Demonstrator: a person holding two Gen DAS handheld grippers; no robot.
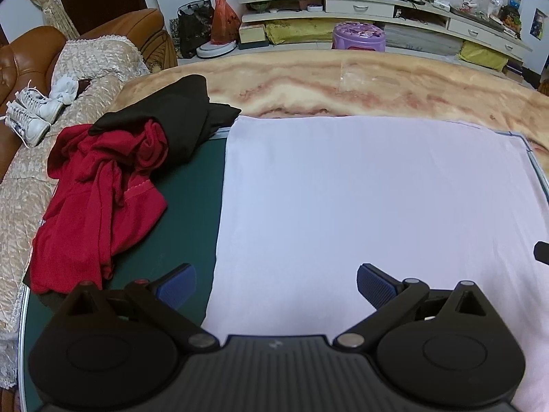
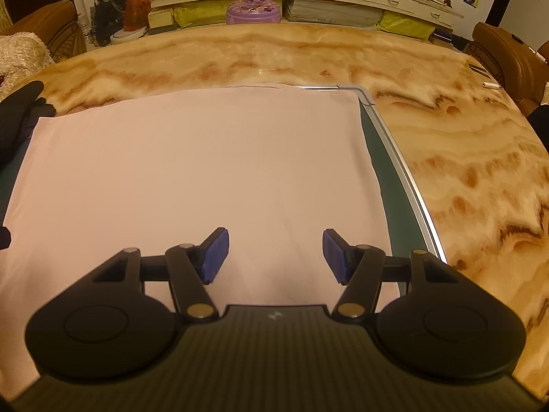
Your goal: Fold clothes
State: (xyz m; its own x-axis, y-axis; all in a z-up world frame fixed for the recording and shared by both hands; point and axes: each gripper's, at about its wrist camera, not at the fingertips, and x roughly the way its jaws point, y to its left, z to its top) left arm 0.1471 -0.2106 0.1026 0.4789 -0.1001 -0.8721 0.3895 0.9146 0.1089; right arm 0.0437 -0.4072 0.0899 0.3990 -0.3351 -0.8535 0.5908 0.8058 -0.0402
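Looking down from the left wrist camera, the left gripper [image 1: 276, 283] hangs with its blue-padded jaws spread wide and empty, straddling the left edge of a pale pink garment [image 1: 370, 213] that lies flat and smooth on a dark green mat [image 1: 192, 206] on the marbled worktop [image 1: 343, 86]. One pad sits over the mat, the other over the cloth. To the left, partly on the mat, a red garment [image 1: 99, 199] lies crumpled with a black garment [image 1: 178, 113] heaped over its far end; both wait unfolded. A sofa [image 1: 31, 51] stands beyond them. From the right wrist camera, the right gripper [image 2: 274, 255] is also wide open and holds nothing, both pads hovering over the near right part of the same pink garment [image 2: 192, 171], whose right edge runs just inside the mat's silver rim [image 2: 405, 168]. Whether either gripper touches the cloth cannot be told. The step in hand looks like taking hold of the near edge for a fold. To do it well, each gripper should probably come down at a near corner, pinch every layer together, then lift both sides evenly and carry them toward the far edge so the cloth stays square and unwrinkled.
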